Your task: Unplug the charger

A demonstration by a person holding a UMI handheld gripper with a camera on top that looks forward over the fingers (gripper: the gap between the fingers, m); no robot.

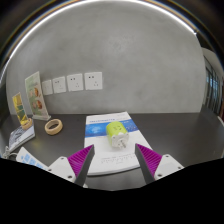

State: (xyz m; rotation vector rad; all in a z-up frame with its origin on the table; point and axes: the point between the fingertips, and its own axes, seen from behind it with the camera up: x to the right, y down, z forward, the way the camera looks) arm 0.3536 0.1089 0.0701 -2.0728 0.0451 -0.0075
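White charger (114,146) is being framed between the released tongs (115,160), lying on a booklet (112,140) on the bench (170,128), so it can be clasped.

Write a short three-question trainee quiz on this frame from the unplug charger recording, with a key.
1. True or false: the hand-held gripper has both pink pads pressed on the white charger.
2. Multiple choice: the roll of tape lies (A) between the fingers, (B) on the table below the wall sockets, off to the side of the charger, (C) on top of the charger.
3. Fill in: the charger rests on a white and blue ______ lying on the dark table.

Key: 1 false, the fingers are open, with the charger just ahead of and between them; 2 B; 3 booklet.
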